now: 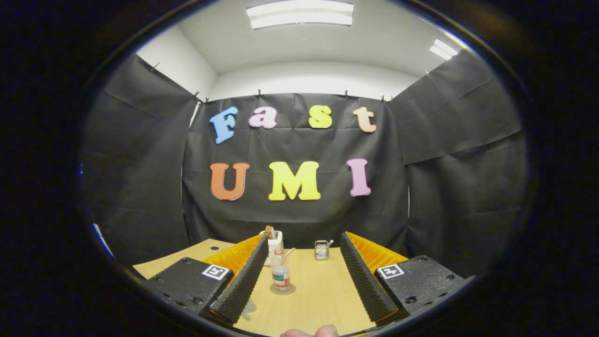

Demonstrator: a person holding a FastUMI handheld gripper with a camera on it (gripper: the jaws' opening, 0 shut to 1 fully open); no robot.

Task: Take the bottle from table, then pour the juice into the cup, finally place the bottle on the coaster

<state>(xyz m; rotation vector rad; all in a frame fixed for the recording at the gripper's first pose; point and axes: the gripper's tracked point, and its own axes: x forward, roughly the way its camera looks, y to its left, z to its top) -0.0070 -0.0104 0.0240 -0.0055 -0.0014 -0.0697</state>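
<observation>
on a pale wooden table (323, 299), the gripper (304, 306) sits spread wide, its two fingers gripping nothing. between them, nearer the left finger, a small clear bottle (281, 276) stands upright on a round coaster (282, 290). beyond it sit a white container (275, 241) and a small metal cup (321, 250). fingertips of a hand (310, 333) peek in nearest the camera.

Hand-held gripper (304, 276), ridged fingers (241, 281), square tags, screws

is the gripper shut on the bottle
No: the gripper is open, fingers spread wide apart, with the bottle standing free on the coaster between them.
</observation>
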